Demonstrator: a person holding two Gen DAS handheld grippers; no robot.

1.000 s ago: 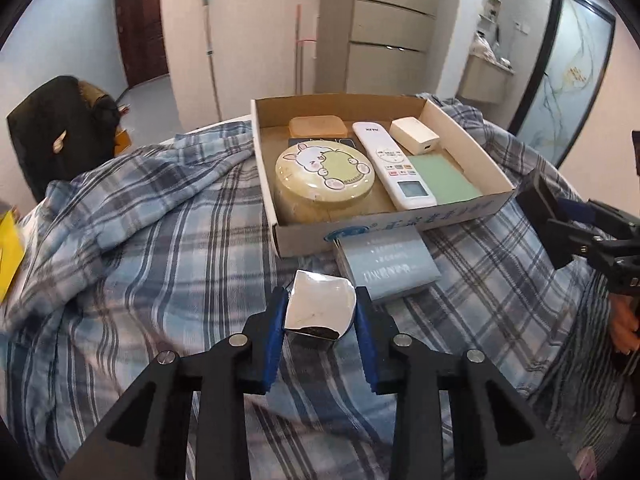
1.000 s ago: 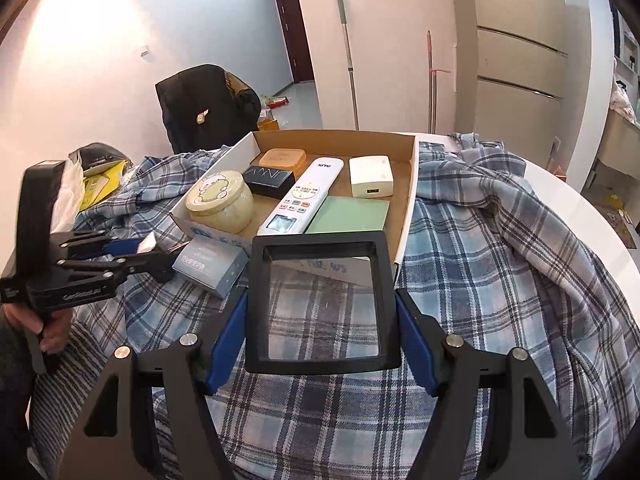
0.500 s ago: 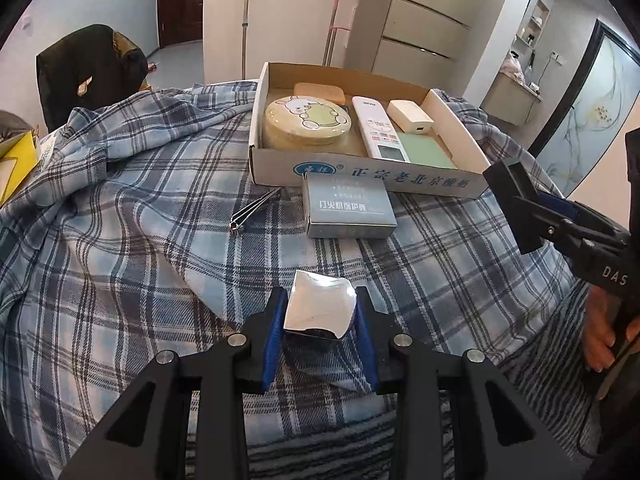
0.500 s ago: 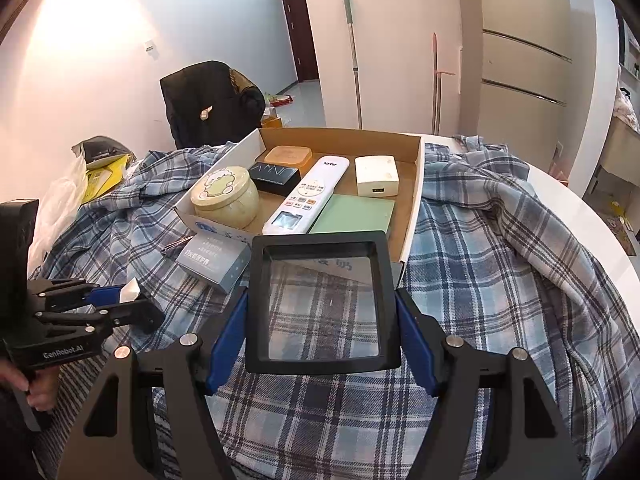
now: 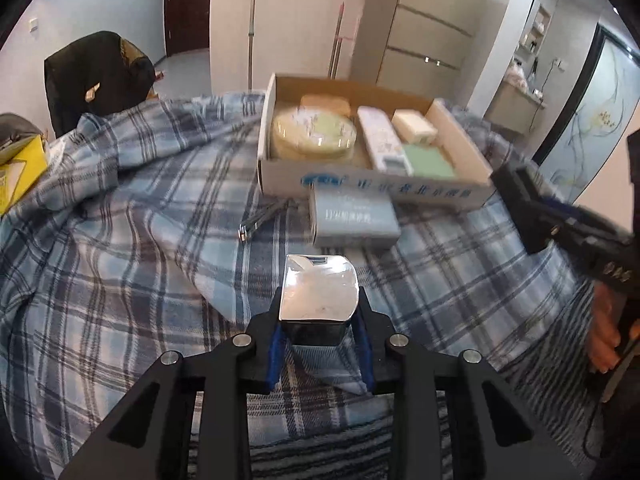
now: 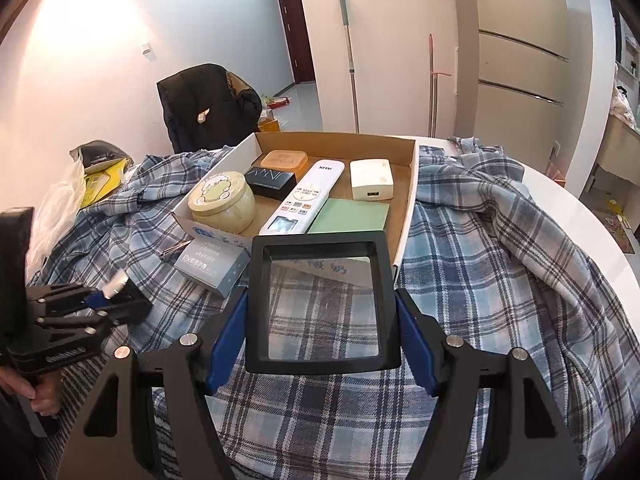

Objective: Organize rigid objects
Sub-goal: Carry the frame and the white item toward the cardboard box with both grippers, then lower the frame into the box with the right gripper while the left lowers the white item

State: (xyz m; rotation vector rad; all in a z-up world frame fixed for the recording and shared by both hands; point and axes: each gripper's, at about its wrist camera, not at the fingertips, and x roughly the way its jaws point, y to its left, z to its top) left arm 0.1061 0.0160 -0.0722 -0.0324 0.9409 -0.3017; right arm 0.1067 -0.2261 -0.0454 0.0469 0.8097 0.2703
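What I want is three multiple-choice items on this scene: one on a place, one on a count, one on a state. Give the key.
1. Where does the grey-blue box lie?
A. Inside the cardboard box
B. On the plaid cloth, just in front of the cardboard box
C. On the floor

2. How many things lie in the cardboard box?
A. Three
B. Nine
C. Six

3. How is the right gripper?
A. Shut on the black-framed square
B. Open and empty
C. Shut on a spoon

Key: 1 B, it rests on the cloth against the box's front wall. 2 C: tin, orange box, black box, remote, white box, green card. 3 A, both pads press the frame's sides.
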